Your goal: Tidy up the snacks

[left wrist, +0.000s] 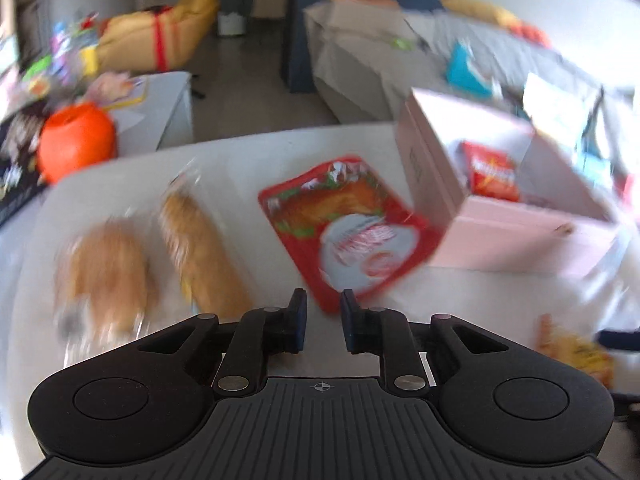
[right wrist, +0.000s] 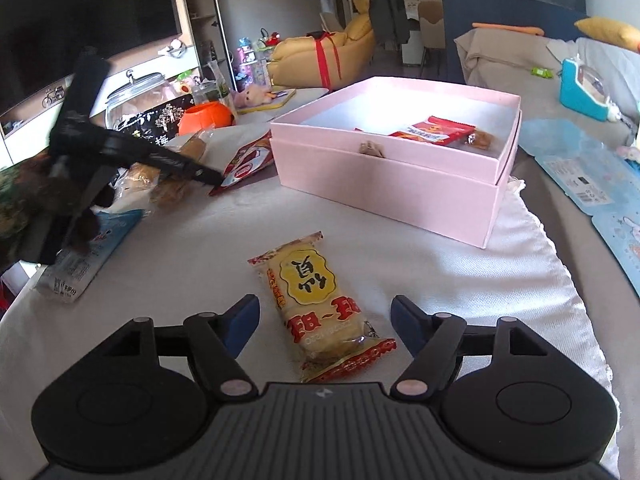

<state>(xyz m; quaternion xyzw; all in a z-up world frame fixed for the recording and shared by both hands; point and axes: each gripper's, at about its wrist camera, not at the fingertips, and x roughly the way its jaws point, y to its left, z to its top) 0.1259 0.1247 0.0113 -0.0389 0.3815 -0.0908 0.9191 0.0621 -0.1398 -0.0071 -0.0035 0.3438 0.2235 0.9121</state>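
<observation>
Right tool (right wrist: pixel 325 325) stands with jaws apart around the yellow rice-cracker packet (right wrist: pixel 320 307) lying on the white-clothed bench (right wrist: pixel 188 264); centre the pads on its long sides, close gently, then carry it to the pink cardboard box (right wrist: pixel 384 184); left tool (left wrist: pixel 322 322) hovers closed and empty over the red pouch (left wrist: pixel 348 224)

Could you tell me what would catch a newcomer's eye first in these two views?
Probably the pink box, open on the white cloth with a red snack packet inside. Next, the yellow rice cracker pack lying between the open fingers of the right gripper. In the left wrist view, the large red packet lies flat just ahead of the left gripper, which is shut and empty.
</observation>
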